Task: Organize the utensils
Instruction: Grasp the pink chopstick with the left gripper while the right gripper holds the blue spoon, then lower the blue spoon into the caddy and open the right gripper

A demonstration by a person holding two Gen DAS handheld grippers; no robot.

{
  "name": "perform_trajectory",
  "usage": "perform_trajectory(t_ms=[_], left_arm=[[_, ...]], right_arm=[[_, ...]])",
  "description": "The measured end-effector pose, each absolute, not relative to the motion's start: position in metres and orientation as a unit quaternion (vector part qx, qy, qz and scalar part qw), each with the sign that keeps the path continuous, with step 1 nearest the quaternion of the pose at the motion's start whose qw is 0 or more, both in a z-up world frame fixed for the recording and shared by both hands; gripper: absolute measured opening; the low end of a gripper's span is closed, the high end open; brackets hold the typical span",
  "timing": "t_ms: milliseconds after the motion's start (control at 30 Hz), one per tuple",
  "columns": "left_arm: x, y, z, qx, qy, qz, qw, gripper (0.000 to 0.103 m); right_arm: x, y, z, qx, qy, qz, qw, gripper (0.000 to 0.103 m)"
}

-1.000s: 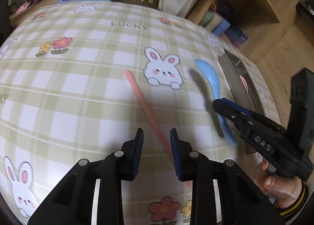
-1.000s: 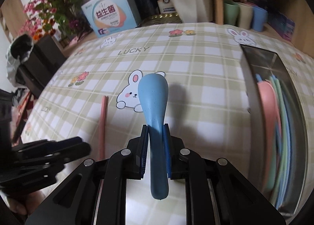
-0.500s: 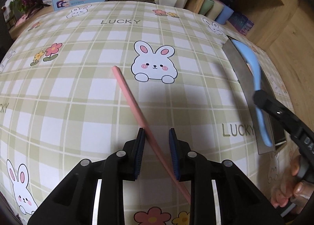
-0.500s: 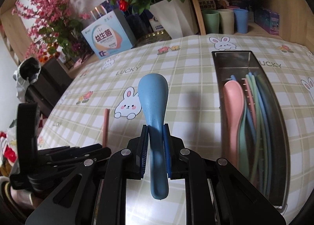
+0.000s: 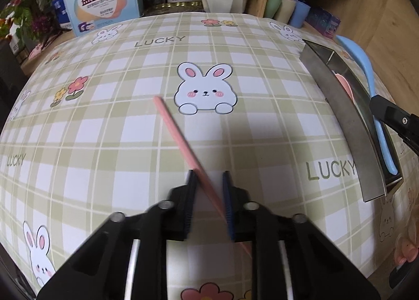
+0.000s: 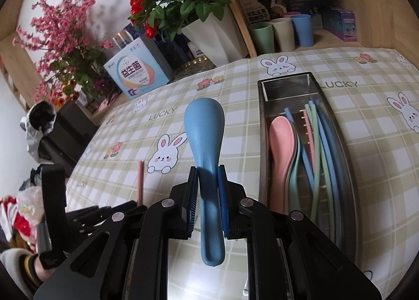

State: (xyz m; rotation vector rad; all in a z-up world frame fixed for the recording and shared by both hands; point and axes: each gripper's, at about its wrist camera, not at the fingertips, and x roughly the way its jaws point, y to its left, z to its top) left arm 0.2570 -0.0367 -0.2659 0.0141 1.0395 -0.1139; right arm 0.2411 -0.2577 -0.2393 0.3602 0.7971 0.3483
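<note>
The left gripper has just closed in on one pink chopstick running diagonally between its jaws, while the right gripper clamps one blue spoon.

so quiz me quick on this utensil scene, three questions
1. The right claw grips: A a green fork, B the blue spoon, C a cup.
2. True or false: the pink chopstick lies inside the metal tray.
3. What colour is the topmost spoon in the tray?

Key: 1 B. 2 False, the pink chopstick lies on the tablecloth, outside the tray. 3 Pink, the pink spoon.
</note>
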Motion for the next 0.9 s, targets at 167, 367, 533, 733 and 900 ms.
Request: perform_trajectory(t_ms=[167, 367, 533, 733, 900], left_arm=[[0.253, -0.024, -0.263, -0.048, 0.498, -0.062, 0.863, 0.005], [0.250, -0.019, -0.256, -0.069, 0.492, -0.063, 0.866, 0.005], [0.249, -0.018, -0.244, -0.081, 0.473, -0.062, 0.875, 0.005], [0.252, -0.017, -0.234, -0.096, 0.469, -0.064, 0.876, 0.005], [0.258, -0.027, -0.221, -0.098, 0.460, -0.079, 0.879, 0.005]], right_arm=[[0.237, -0.266, -0.241, 0.179, 0.385, 0.161, 0.891, 0.015], [0.235, -0.273, -0.242, 0.186, 0.383, 0.154, 0.892, 0.015], [0.234, -0.277, -0.243, 0.189, 0.386, 0.151, 0.890, 0.015], [0.234, -0.280, -0.243, 0.193, 0.386, 0.146, 0.890, 0.015], [0.234, -0.298, -0.238, 0.202, 0.375, 0.126, 0.896, 0.015]])
